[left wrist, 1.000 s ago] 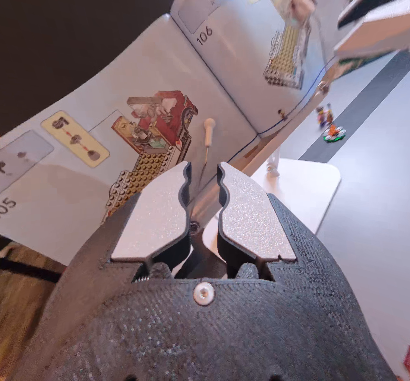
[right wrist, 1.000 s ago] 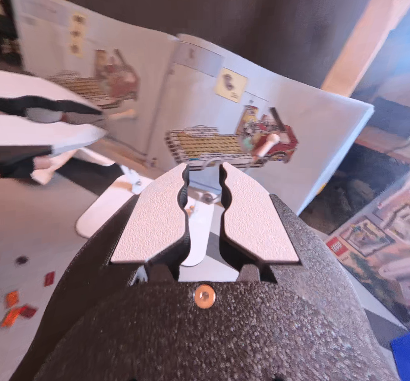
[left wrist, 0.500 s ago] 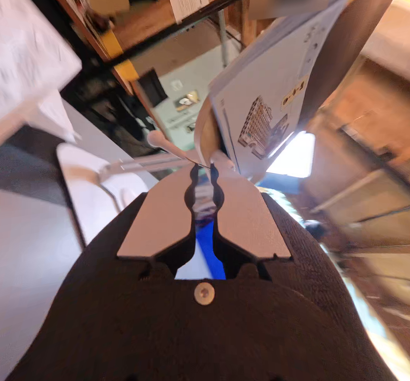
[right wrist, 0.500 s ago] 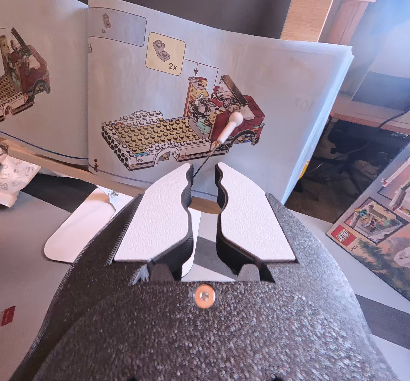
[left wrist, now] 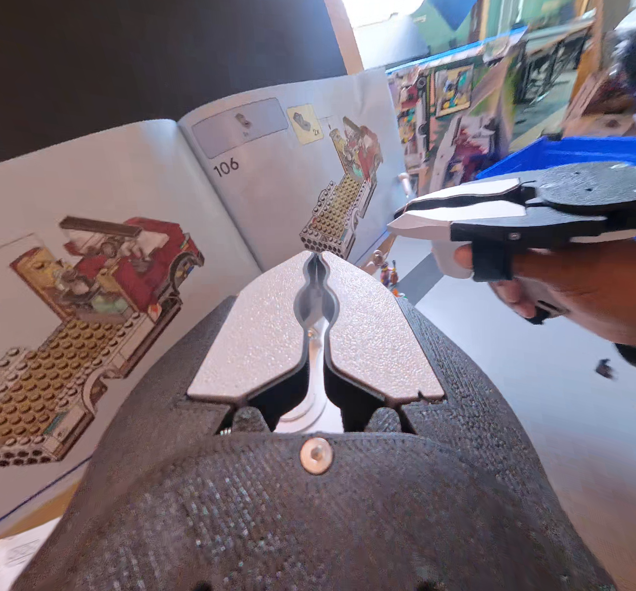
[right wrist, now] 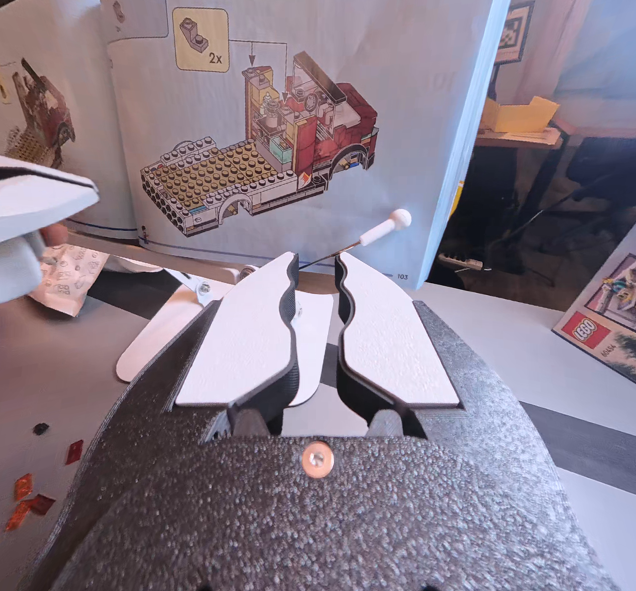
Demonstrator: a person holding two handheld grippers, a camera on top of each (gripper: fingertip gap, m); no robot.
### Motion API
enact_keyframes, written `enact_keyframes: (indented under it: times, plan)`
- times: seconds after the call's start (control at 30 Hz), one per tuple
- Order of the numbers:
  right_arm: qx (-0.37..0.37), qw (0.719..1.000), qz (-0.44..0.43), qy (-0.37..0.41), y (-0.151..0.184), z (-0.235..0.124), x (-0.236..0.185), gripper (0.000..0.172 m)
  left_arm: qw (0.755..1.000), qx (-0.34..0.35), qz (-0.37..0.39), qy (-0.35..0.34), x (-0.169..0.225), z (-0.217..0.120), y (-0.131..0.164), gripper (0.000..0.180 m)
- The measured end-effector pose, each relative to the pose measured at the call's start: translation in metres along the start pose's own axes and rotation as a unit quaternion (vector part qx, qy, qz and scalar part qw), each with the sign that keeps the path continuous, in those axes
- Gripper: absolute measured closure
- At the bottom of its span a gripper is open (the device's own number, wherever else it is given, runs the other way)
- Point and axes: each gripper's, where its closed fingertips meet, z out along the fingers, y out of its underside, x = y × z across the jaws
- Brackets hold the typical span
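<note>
An open instruction booklet (right wrist: 309, 23) stands upright on a white book stand (right wrist: 144, 350); it also shows in the left wrist view (left wrist: 241, 196). My right gripper (right wrist: 316, 259) is open just in front of the booklet's lower edge. The stand's thin wire page holder with a white tip (right wrist: 401, 219) crosses the gap at its fingertips. My left gripper (left wrist: 315, 258) is shut, with nothing visible between its tips, close to the lower middle of the open pages. It shows at the left edge of the right wrist view (right wrist: 44, 189). The right gripper shows in the left wrist view (left wrist: 399, 220), held by a hand (left wrist: 550, 282).
A toy set box (right wrist: 602, 326) lies on the table to the right. Small red pieces (right wrist: 31, 498) lie at the lower left, and a printed paper bag (right wrist: 65, 278) lies by the stand. Small figures (left wrist: 390, 273) stand near the booklet's right end. A blue bin (left wrist: 568, 154) is behind. The grippers' ends are close to 12 cm from one another.
My left gripper's jaws closed from open to shut while it swung round to face the open pages. My right gripper moved closer to the booklet; the page holder's tip now sits lower and to the right.
</note>
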Motion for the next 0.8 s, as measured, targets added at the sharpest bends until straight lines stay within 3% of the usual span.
enact_keyframes:
  times: [0.17, 0.8]
  plan:
    - [-0.001, 1.0, 0.0, -0.006, 0.0, 0.0, 0.0, 0.152, 1.0, -0.01, 0.002, -0.019, 0.0, 0.016, 0.001, 0.18]
    - [0.006, 1.0, -0.006, -0.004, 0.0, 0.0, 0.0, 0.152, 0.999, -0.029, 0.005, -0.027, -0.005, 0.02, 0.011, 0.18]
